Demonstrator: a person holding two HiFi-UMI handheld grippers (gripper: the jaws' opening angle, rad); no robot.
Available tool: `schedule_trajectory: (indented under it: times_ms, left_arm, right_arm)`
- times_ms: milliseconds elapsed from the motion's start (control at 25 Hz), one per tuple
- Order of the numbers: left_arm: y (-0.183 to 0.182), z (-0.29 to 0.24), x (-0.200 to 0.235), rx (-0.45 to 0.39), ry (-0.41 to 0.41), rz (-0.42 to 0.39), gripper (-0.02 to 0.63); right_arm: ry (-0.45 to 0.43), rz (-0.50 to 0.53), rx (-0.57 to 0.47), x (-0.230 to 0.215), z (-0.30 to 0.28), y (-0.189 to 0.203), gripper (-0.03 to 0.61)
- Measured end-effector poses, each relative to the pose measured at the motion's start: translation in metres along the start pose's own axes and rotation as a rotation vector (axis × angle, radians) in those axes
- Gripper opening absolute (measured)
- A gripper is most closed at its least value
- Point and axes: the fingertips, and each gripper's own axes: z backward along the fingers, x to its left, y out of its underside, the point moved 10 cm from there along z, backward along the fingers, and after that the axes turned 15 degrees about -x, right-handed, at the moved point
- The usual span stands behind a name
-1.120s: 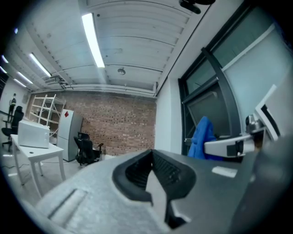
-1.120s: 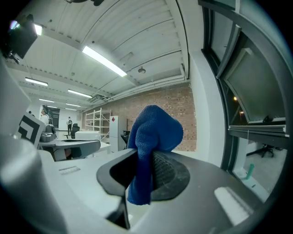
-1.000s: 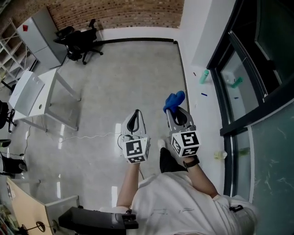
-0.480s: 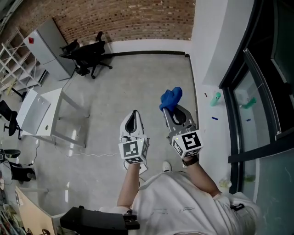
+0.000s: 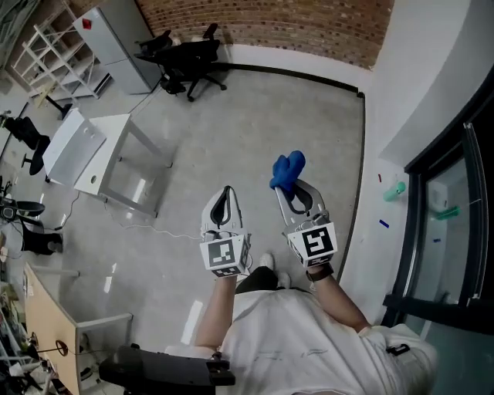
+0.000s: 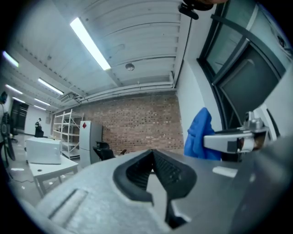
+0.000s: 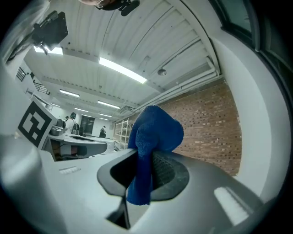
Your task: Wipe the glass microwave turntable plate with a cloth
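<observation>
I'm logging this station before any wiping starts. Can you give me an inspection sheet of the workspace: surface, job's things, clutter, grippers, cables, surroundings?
Surface: grey floor below; no worktop under the grippers.
Job's things: blue cloth, clamped and held up; glass turntable plate: nothing seen.
Clutter: small green object on the floor by the glazing.
Grippers: left hand-held gripper shut with nothing in it; right hand-held gripper shut on the blue cloth.
Cables: thin white cable lying across the floor.
Surroundings: white table, black office chairs, brick wall.
</observation>
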Motion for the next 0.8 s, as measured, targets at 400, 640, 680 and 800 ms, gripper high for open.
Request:
schedule_trajectory:
  times_ms: [400, 640, 680, 800]
  left_arm:
    - [0.024, -0.056, 0.120, -0.079, -0.209, -0.039, 0.000]
    - [0.005, -0.075, 0.225, -0.198, -0.393, -0.046, 0.000]
    - [0.007, -0.072, 0.242, -0.209, -0.430, -0.062, 0.000]
    - [0.011, -0.060, 0.285, -0.170, -0.537, -0.083, -0.003]
  right_arm:
    - [-0.273, 0.004, 0.023, 0.034, -0.157, 0.058, 0.064]
    - [-0.433, -0.096, -0.022, 0.077, -0.290, 0.064, 0.066]
    - [-0.457, -0.114, -0.024, 0.087, -0.305, 0.067, 0.066]
    - [-0.538, -0.161, -0.028, 0.119, -0.336, 0.078, 0.066]
